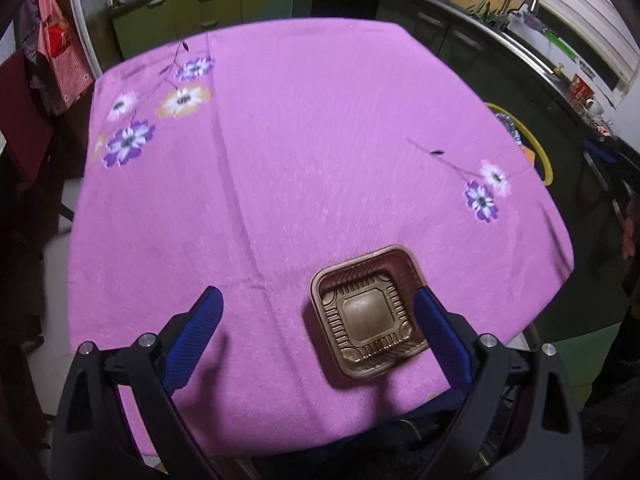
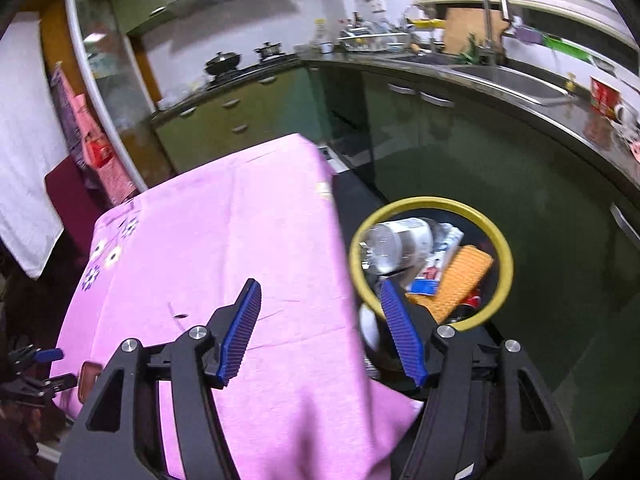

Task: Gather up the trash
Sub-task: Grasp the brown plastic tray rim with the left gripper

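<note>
Left wrist view: left gripper (image 1: pixel 316 304) stands open and empty over the pink tablecloth (image 1: pixel 280 152). The brown plastic tray (image 1: pixel 368 312) lies flat at lower centre, hard against the right-hand finger (image 1: pixel 436 328), well off the other; roughly square, no long axis. It sits off-centre in the gap, so the coming grasp needs a shift toward frame right.

Right wrist view: right gripper (image 2: pixel 320 332) is open, empty, beside the yellow-rimmed bin (image 2: pixel 506 264) of rubbish. The tray appears, blurred, at lower left, so the left hand is likely nearer.
</note>
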`<state>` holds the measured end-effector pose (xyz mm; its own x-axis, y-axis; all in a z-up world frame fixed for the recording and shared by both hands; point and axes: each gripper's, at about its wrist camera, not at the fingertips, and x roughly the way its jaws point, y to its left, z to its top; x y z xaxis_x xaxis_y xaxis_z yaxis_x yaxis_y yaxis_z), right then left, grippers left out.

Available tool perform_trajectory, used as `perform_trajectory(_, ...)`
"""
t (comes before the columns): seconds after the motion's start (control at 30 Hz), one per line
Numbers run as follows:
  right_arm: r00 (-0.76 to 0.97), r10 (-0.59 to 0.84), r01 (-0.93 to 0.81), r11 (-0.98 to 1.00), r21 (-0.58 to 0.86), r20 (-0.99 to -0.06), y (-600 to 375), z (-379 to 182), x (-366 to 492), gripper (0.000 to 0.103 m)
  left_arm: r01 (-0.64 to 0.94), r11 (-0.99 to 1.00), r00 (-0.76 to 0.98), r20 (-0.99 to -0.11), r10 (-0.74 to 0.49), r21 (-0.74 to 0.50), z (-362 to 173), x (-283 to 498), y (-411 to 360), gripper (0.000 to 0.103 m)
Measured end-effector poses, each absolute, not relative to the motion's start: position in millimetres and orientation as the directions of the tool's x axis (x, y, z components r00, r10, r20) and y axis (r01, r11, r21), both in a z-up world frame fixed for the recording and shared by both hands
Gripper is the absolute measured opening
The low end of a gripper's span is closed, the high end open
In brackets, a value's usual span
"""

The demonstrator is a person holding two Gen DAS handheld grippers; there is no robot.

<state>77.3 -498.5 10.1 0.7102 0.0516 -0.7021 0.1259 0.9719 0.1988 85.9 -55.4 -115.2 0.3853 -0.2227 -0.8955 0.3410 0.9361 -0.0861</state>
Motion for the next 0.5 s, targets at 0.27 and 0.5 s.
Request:
perform_trajectory(0.27,0.69,0.071,0.128,0.968,0.218,-0.721,-498,-2,78,0.062,0.306,0.95,0.357,-0.916,-0.18,-0.067,-141,98,-60,0.07)
perform_trajectory(0.5,0.684,0.076,0.135,0.964,0.229,-0.726,-502,-7,77,0.063,0.305,0.952,0.376,-0.916,-0.139,-0.02,-143,98,-62,0.056)
